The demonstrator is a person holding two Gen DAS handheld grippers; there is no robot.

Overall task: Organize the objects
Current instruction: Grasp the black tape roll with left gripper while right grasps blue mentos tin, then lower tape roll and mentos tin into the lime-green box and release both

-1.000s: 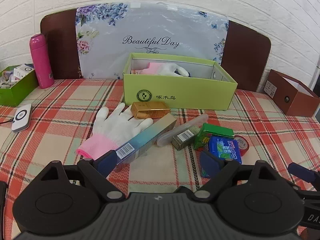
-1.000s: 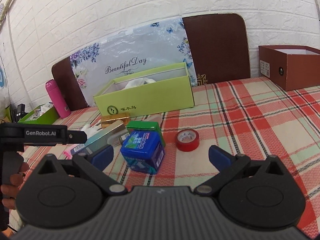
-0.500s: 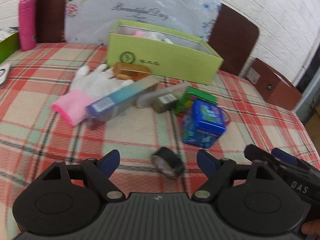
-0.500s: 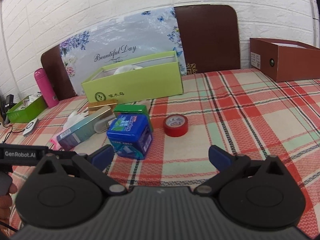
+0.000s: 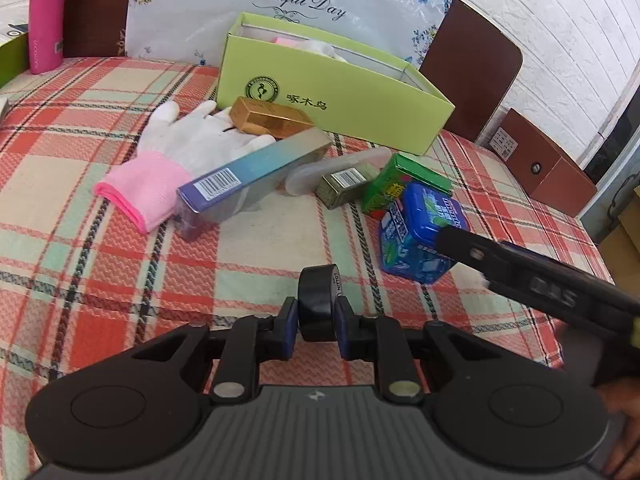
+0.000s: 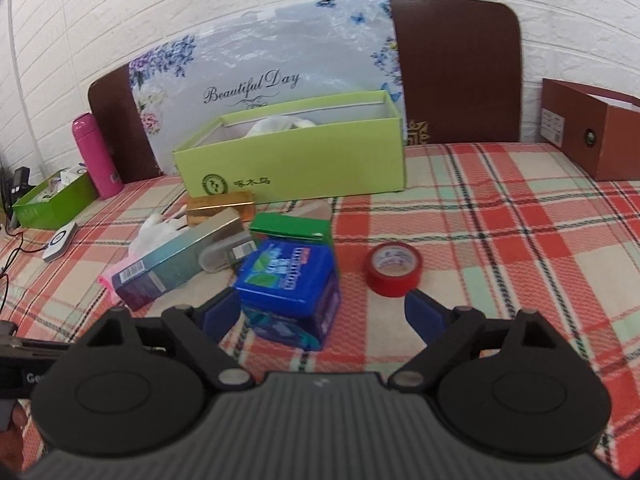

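- While the left gripper [image 5: 318,322] clenches an upright black tape roll [image 5: 318,300], the blue tin [image 5: 422,232] lies beyond.
- The right gripper [image 6: 320,312] gapes around that tin, beside the red tape roll [image 6: 393,267].

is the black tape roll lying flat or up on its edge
On edge: the black tape roll stands upright, clamped between the left gripper pads.

The left wrist view looks forward and down from low over the plaid tabletop [image 5: 100,264], close behind the left gripper [image 5: 318,322], facing the lime-green box [image 5: 360,108] and floral backboard [image 5: 224,12]. The right wrist view sits just as low behind the right gripper [image 6: 320,314], facing the same box [image 6: 304,168] more squarely from farther right. Both share the blue tin [image 5: 420,232] [image 6: 290,276], the long barcode carton [image 5: 252,172] [image 6: 176,264] and the pink bottle [image 5: 46,16] [image 6: 96,156].
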